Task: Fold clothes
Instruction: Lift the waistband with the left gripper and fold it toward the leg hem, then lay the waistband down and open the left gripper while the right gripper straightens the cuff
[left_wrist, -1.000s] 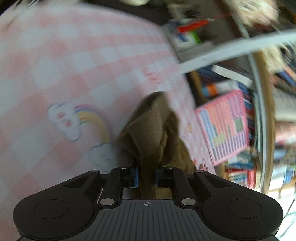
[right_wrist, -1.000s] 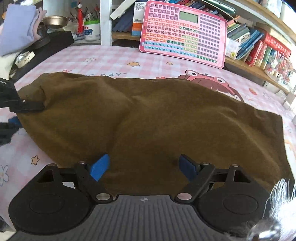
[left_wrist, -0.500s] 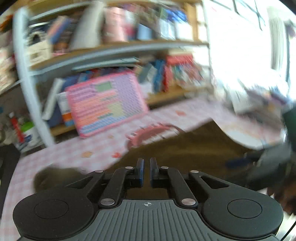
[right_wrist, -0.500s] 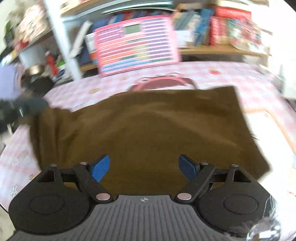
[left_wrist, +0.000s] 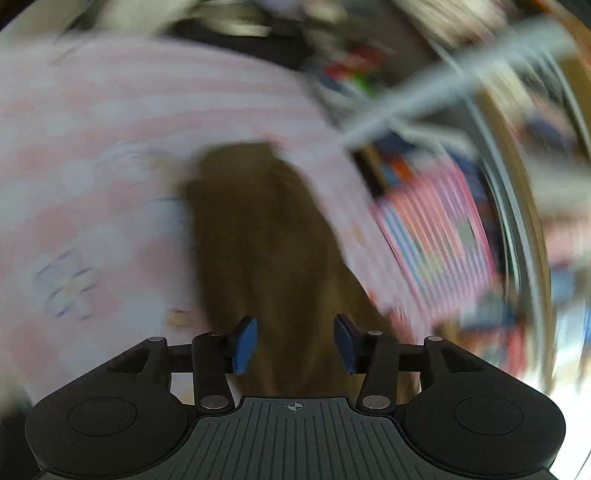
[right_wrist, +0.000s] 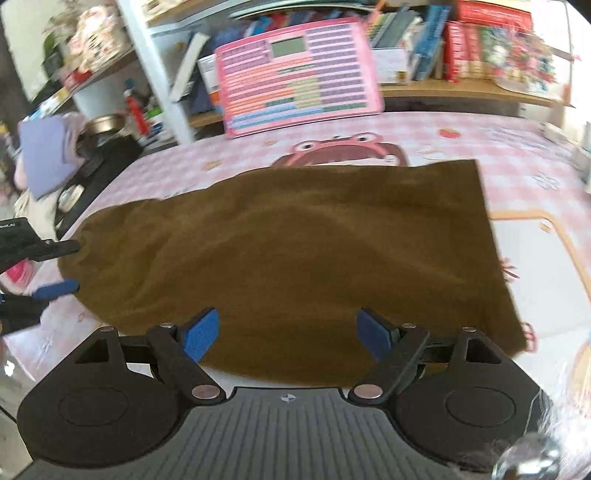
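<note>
Brown garment (right_wrist: 295, 251) spread flat on pink checked tablecloth (right_wrist: 517, 155). Likely soft, light, floppy, prone to sagging; best pinched at corners or hem. Left gripper (left_wrist: 294, 343) and right gripper (right_wrist: 288, 334) both spread, empty.

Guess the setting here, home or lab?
Probably a home, perhaps a child's room: pink checked cartoon tablecloth, bookshelf crammed with books, pink toy learning pad leaning behind the brown garment.
</note>
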